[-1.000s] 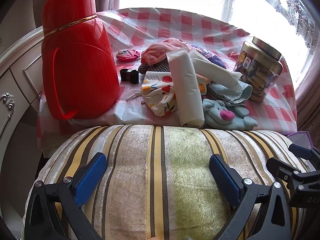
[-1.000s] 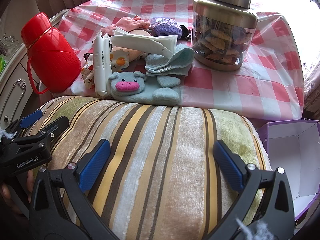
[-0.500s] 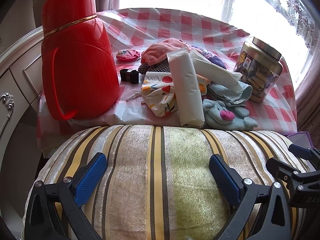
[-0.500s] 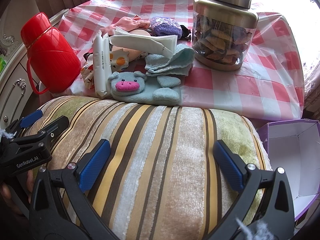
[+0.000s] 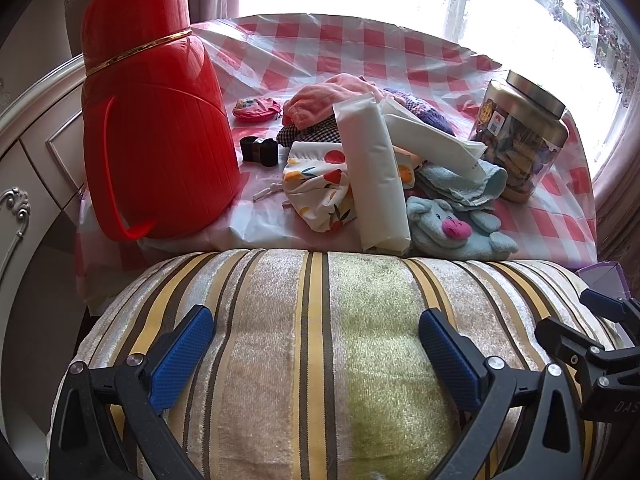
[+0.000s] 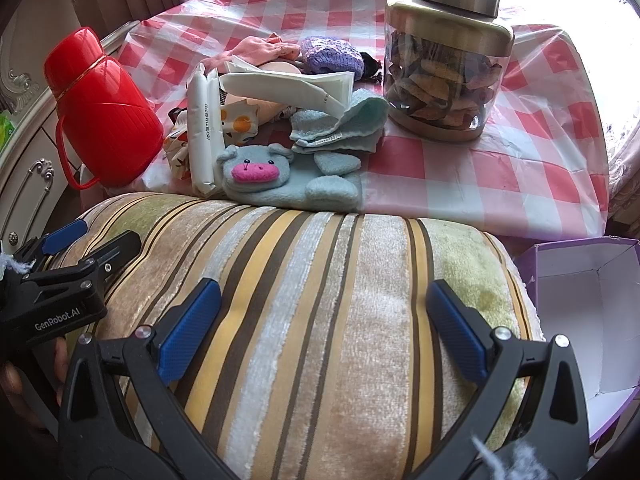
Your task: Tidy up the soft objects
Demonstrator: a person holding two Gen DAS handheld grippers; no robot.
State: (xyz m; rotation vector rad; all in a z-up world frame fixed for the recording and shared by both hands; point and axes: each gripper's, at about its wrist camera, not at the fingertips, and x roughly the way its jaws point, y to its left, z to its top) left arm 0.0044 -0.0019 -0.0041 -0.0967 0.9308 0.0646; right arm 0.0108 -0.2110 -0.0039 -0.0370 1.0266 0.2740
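We see a striped velvet cushion (image 5: 320, 344) filling the 6 o'clock half of both wrist views, pushed up against the near edge of the checked surface (image 5: 360, 44). Left gripper (image 5: 316, 344) has its jaws spread wide, blue pads (image 5: 182, 354) pressing the cushion's sides; right gripper (image 6: 320, 328) the same, jaws wide apart around the cushion (image 6: 304, 320). We cannot tell if either actually squeezes it.

Soft pile at 12 to 1 o'clock in the left view: blue plush pig (image 5: 452, 232) touching the cushion's far edge, white padded packs (image 5: 376, 176) leaning over a fruit-print pouch (image 5: 320, 188), light blue towel (image 5: 464, 184), pink cloth (image 5: 328, 96), purple knit piece (image 6: 332, 54).

Red thermos (image 5: 156, 120) upright at 10 o'clock. Lidded jar (image 6: 448, 60) at 1 o'clock in the right view. Open purple box (image 6: 584, 316) at 3 o'clock, just beside the cushion.
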